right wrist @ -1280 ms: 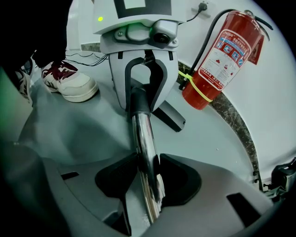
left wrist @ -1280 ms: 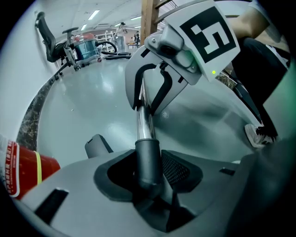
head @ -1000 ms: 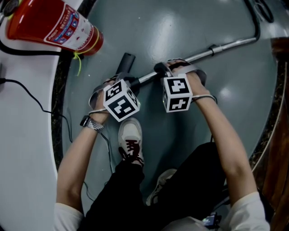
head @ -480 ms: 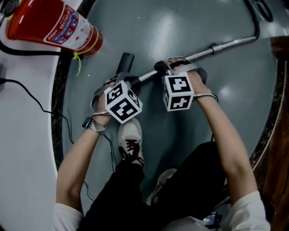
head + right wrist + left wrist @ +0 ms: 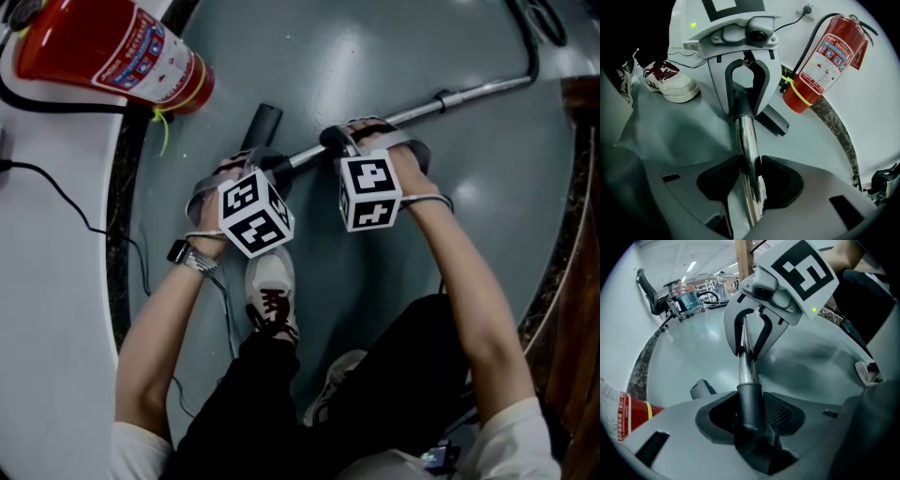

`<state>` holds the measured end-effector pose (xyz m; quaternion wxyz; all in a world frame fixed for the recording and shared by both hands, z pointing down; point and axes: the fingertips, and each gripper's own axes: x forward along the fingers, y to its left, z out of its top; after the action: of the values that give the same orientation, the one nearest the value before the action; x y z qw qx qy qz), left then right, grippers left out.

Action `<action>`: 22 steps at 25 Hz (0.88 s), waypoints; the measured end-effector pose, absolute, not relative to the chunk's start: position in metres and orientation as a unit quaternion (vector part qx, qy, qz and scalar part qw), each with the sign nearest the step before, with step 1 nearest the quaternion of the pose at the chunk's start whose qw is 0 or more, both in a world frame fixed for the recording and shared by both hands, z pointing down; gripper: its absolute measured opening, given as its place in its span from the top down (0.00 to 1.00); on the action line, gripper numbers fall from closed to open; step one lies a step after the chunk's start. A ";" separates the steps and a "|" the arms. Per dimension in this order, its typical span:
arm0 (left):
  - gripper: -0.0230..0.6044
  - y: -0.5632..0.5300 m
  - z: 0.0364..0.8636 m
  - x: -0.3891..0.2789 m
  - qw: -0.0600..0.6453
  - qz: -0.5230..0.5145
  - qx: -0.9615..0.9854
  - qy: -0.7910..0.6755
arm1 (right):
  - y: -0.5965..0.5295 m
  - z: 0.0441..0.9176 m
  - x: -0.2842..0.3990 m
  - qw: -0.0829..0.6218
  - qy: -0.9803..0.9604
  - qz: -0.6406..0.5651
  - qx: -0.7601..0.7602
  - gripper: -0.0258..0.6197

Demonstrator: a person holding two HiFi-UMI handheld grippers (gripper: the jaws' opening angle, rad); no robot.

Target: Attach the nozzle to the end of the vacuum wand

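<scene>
Head view: I look steeply down at a grey floor. A chrome vacuum wand (image 5: 441, 98) runs slantwise across it, and both of my grippers are on it. The right gripper (image 5: 336, 141) is partway along the wand, and the left gripper (image 5: 270, 172) is at the wand's end. A black nozzle (image 5: 263, 124) lies just past that end, angled away from the wand's line.

Left gripper view: the jaws are clamped on a dark grey end sleeve (image 5: 750, 401) that caps the wand. The nozzle is on the floor beside the wand's end, and it does not look fitted.

Right gripper view: the jaws are narrow around the wand's chrome tube and have just been closing further on it. The nozzle shows beyond the wand's end, askew.

I judge the step in hand to be steadying the wand, with the nozzle not yet attached. The next move calls for freeing the left gripper, taking up the nozzle, lining its socket with the end sleeve and pushing it on straight.
</scene>
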<state>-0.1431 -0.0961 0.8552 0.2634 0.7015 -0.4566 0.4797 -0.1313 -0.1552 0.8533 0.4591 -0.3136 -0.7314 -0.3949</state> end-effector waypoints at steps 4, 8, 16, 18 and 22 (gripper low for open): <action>0.68 -0.096 0.857 -0.143 0.312 0.442 0.694 -0.474 | -0.154 0.852 -0.131 0.460 -0.735 -0.383 -0.317 0.71; 0.69 -0.097 0.855 -0.144 0.324 0.434 0.687 -0.485 | -0.154 0.850 -0.133 0.459 -0.738 -0.381 -0.316 0.71; 0.69 -0.100 0.851 -0.144 0.271 0.480 0.679 -0.484 | -0.154 0.850 -0.132 0.461 -0.736 -0.384 -0.313 0.71; 0.69 -0.101 0.850 -0.143 0.260 0.484 0.686 -0.478 | -0.153 0.849 -0.133 0.459 -0.738 -0.382 -0.314 0.71; 0.69 -0.101 0.850 -0.143 0.257 0.480 0.690 -0.478 | -0.149 0.848 -0.134 0.456 -0.742 -0.375 -0.317 0.71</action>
<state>-0.1434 -0.1014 0.8502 0.2567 0.6898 -0.4775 0.4798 -0.1345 -0.1490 0.8484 0.4564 -0.3171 -0.7420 -0.3751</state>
